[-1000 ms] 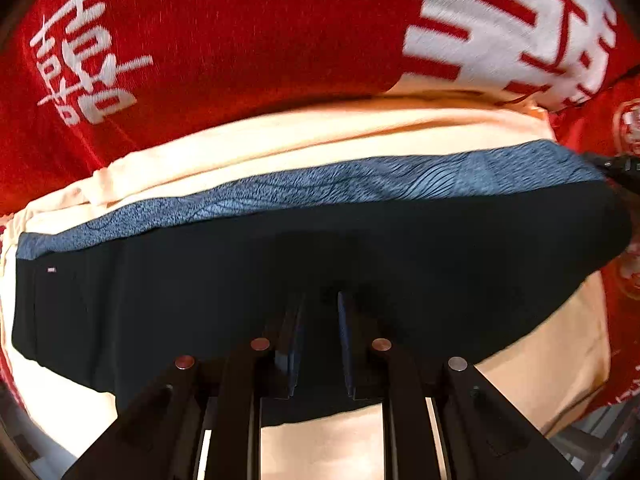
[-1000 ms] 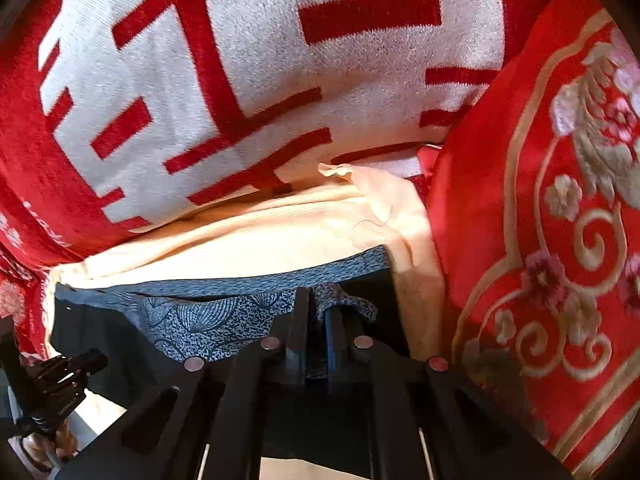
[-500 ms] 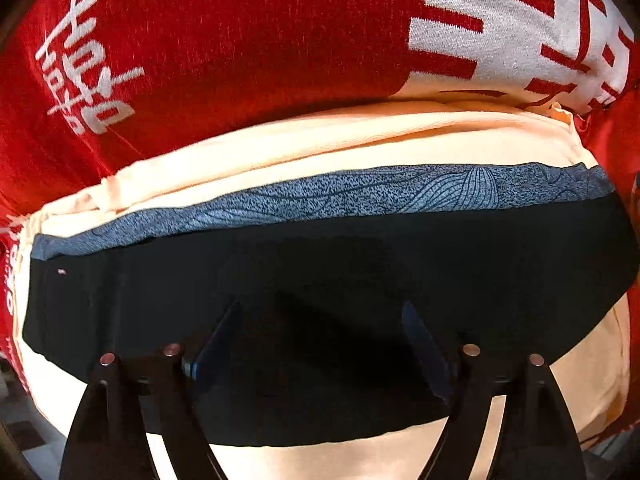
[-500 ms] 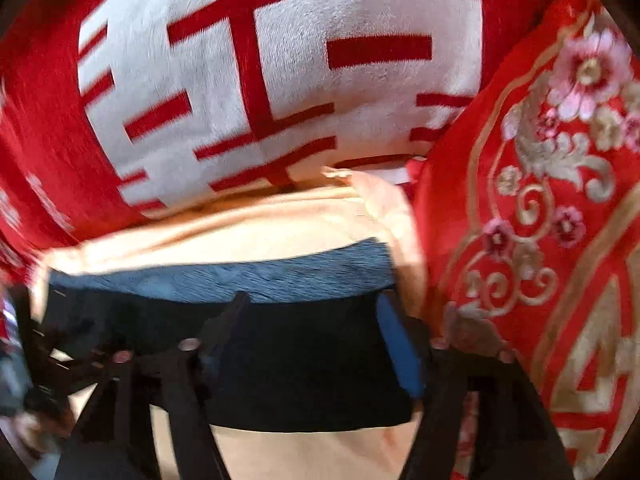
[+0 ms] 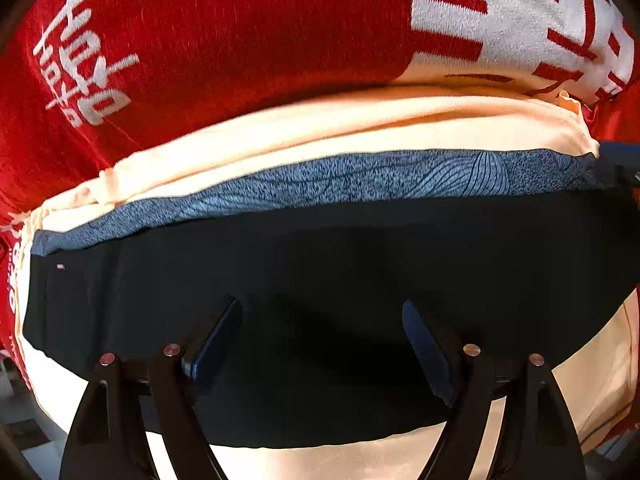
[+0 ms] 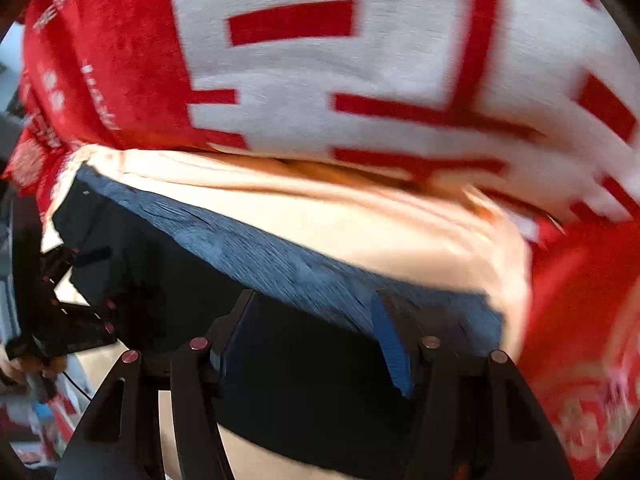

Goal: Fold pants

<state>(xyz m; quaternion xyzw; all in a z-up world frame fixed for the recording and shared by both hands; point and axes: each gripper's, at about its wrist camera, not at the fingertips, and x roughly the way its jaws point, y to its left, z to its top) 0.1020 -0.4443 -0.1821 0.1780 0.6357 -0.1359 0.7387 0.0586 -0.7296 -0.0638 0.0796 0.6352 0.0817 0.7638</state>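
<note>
The pants (image 5: 340, 280) are black with a blue-grey patterned band (image 5: 360, 184) along the far edge, and they lie folded flat on a peach cloth (image 5: 340, 128). My left gripper (image 5: 320, 308) points straight down over the black fabric, jaws wide open, nothing pinched between them. In the blurred right wrist view, my right gripper (image 6: 314, 300) hovers open over the right end of the pants (image 6: 312, 380), near the band (image 6: 260, 256). The left gripper (image 6: 68, 280) shows at the left edge of that view, held by a hand (image 6: 16, 364).
A red blanket with large white characters (image 5: 240, 40) lies beyond the peach cloth (image 6: 360, 220). Red fabric with a floral print (image 6: 580, 320) borders the right side. The bed's edge and some floor show at the lower left.
Both grippers were shut on the pants' fabric a second ago and have since let go and opened. The right gripper has rolled and slid left along the pants; the left has barely moved.
</note>
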